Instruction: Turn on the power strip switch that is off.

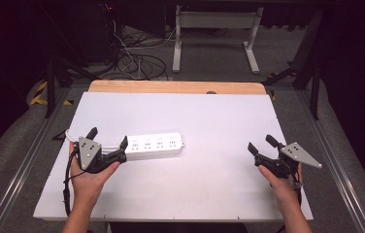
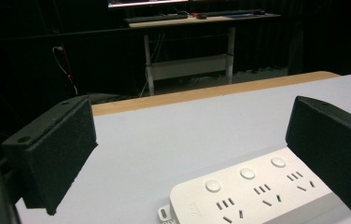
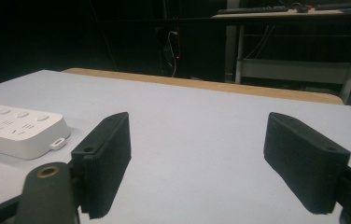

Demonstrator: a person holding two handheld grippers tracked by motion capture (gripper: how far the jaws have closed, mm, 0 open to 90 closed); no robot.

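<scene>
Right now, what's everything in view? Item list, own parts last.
power strip: 1, white, left half of the table, lying flat, its left end beside the left claw
table: 1, white top with a wooden strip along the far edge
desk frame: 1, white, on the floor beyond the table
cables: a tangle, dark and white, on the floor behind the table
hazard tape: yellow and black, on the floor at the far left
left claw: 1, black with a grey plate, jaws open, one jaw next to the strip's end
right claw: 1, black with a grey plate, jaws open, nothing between them, right side of the table
hands: 2, one on each claw, coming in from the near edge
</scene>
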